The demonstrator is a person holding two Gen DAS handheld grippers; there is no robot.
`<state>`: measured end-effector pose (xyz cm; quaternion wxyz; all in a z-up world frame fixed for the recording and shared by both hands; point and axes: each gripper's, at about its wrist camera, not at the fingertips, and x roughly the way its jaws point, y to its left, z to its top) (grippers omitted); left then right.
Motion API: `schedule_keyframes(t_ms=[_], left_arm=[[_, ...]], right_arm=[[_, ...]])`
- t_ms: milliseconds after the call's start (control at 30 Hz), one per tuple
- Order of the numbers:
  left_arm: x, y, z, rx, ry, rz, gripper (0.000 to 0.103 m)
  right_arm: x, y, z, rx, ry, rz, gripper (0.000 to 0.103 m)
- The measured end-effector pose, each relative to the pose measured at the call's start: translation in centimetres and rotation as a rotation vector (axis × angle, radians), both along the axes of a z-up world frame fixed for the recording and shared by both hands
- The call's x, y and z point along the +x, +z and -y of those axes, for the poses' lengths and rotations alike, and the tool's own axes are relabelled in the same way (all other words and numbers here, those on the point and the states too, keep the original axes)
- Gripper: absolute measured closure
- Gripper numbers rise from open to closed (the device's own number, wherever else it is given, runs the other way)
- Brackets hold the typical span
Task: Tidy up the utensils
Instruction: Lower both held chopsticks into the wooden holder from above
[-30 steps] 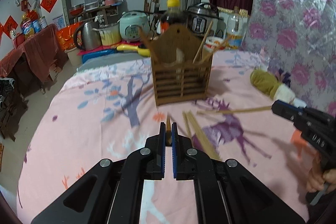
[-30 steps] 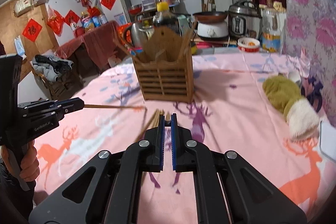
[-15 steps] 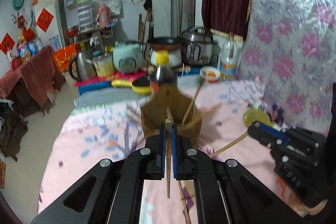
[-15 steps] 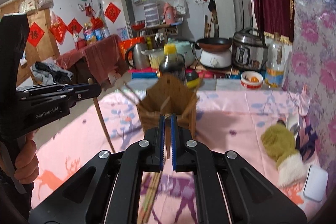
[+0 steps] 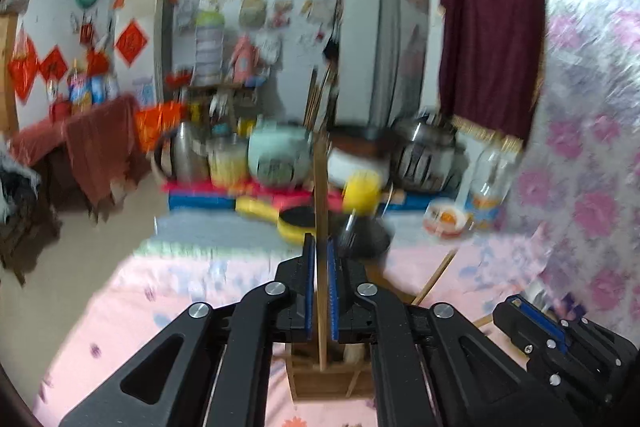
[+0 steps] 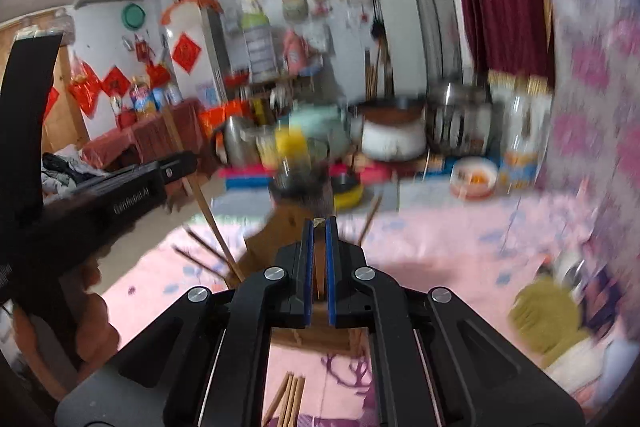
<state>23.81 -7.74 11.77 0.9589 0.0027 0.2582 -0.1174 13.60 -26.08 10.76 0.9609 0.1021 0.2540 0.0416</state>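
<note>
Each gripper carries one chopstick above the wooden holder (image 5: 328, 379), so the job now is a clean drop: bring each stick's lower end over an open slot, keep it near upright, and part the jaws only once the end is inside the walls. The left gripper (image 5: 319, 291) is closed on an upright chopstick (image 5: 320, 187) whose lower end already sits in the holder at 6 o'clock. The right gripper (image 6: 319, 275) appears, through heavy blur, clamped on a second chopstick (image 6: 319, 259), the holder just beyond its jaws. Both point gently downward. More loose chopsticks (image 6: 290, 399) lie on the bench (image 6: 440, 247) at 6 o'clock.
</note>
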Motion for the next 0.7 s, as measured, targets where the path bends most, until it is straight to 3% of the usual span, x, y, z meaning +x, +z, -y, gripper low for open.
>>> schedule_keyframes(t_ms=[67, 133, 200, 300, 467, 600, 633, 700], left_arm=[[0.4, -2.2, -0.2, 0.003, -0.015, -0.039, 0.080], [0.1, -3.0, -0.7, 0.010, -0.012, -0.025, 0.078], [0.3, -3.5, -0.8, 0.007, -0.022, -0.031, 0.078], [1.6, -4.0, -1.0, 0.009, -0.026, -0.070, 0.091], [3.5, -5.2, -1.4, 0.031, -0.039, -0.133, 0.092], [2.1, -4.6, -4.2, -0.098, -0.085, -0.144, 0.091], [1.7, -4.3, -5.2, -0.108, -0.070, -0.136, 0.079], [0.7, -3.9, -7.6, -0.191, -0.110, -0.140, 0.078]], right_arm=[[0.5, -1.8, 0.6, 0.035, -0.003, -0.025, 0.096], [1.0, -2.2, 1.0, 0.028, 0.004, -0.040, 0.096], [0.9, -2.1, 1.3, 0.049, 0.000, -0.028, 0.096], [0.9, -2.3, 0.9, 0.042, 0.009, -0.038, 0.096], [1.3, -2.6, 0.8, 0.024, 0.006, -0.043, 0.096], [1.3, -2.6, 0.9, 0.037, 0.036, -0.056, 0.092], [1.3, -2.7, 0.8, 0.038, 0.040, -0.063, 0.092], [1.5, -3.0, 0.5, 0.034, 0.044, -0.073, 0.092]])
